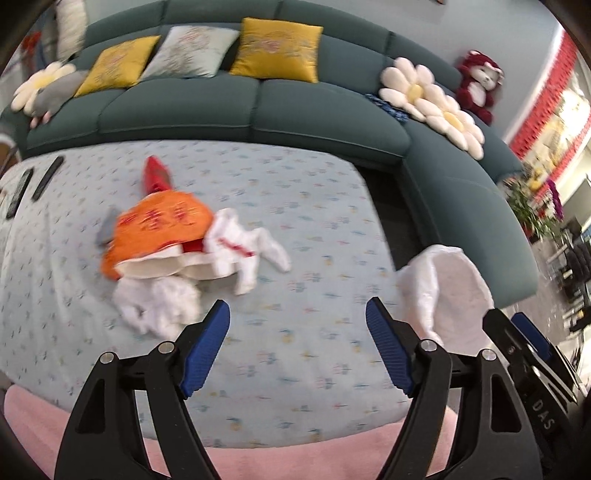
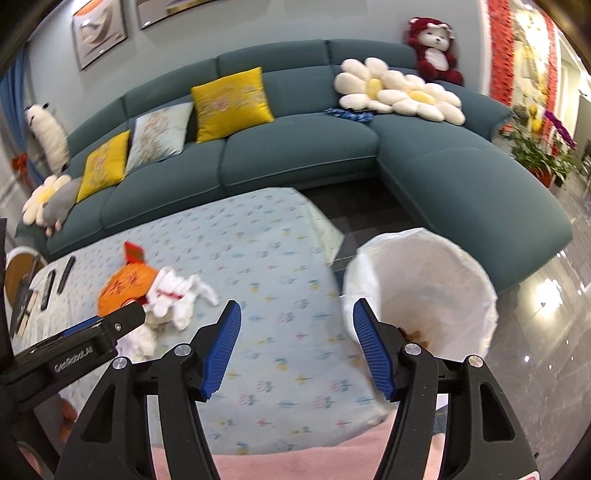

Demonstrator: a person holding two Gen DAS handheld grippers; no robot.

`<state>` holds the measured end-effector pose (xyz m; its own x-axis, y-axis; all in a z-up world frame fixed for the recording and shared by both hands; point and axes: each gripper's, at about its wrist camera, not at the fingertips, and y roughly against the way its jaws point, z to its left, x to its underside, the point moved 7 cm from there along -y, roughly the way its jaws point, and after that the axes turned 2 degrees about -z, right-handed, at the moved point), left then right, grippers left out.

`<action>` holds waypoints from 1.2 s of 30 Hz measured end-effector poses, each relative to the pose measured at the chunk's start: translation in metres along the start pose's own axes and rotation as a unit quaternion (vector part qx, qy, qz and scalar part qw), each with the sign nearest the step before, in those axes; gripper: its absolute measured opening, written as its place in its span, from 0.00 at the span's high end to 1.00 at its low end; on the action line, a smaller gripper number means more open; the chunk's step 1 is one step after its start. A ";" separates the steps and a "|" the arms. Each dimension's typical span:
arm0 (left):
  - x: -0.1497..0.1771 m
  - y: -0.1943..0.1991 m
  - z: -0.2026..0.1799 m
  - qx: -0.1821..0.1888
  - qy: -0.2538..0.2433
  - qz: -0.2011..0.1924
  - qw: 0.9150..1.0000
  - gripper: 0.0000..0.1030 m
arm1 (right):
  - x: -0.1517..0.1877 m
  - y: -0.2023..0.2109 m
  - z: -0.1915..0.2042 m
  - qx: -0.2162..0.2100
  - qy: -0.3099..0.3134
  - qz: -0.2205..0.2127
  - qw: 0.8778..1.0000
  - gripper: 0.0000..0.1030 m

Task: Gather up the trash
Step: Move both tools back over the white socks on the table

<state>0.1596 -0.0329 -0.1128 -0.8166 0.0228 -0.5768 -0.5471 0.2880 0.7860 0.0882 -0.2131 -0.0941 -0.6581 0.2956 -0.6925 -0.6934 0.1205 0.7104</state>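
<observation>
On worktop: crumpled orange-and-white wrapper trash heap, long axis left-right.
Left tongs, right tongs spread, empty; only right view shows white-lined bin interior.

Counter under a pale blue flowered cloth, trash heaped on its left half.

I see an orange bag lying on crumpled white tissues, a red packet just behind it, and two dark remotes near the far left edge.

teal sofa, grey wall, glossy floor
</observation>
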 end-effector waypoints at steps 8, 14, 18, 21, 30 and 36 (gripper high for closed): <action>0.003 0.005 0.079 -0.036 0.049 -0.001 0.998 0.30 | 0.013 -0.011 0.063 -0.026 0.038 0.020 0.999 0.41; 0.007 0.003 0.130 -0.068 0.064 -0.001 0.996 0.30 | 0.030 -0.028 0.109 -0.045 0.066 0.042 0.996 0.40; 0.015 -0.005 0.165 -0.082 0.078 0.013 0.993 0.30 | 0.041 -0.042 0.135 -0.057 0.080 0.059 0.993 0.40; 0.023 -0.014 0.187 -0.086 0.089 0.025 0.992 0.30 | 0.050 -0.056 0.156 -0.066 0.089 0.073 0.991 0.40; 0.035 -0.035 0.229 -0.090 0.099 0.051 0.990 0.30 | 0.070 -0.102 0.205 -0.086 0.098 0.114 0.985 0.40; 0.034 -0.049 0.246 -0.083 0.104 0.063 0.989 0.30 | 0.078 -0.136 0.232 -0.093 0.100 0.134 0.982 0.40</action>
<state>0.2039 0.1894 -0.2252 -0.8912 -0.1529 -0.4271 -0.4468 0.1338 0.8846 0.1990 0.0130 -0.2158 -0.8551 0.0998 -0.5087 -0.5178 -0.1172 0.8474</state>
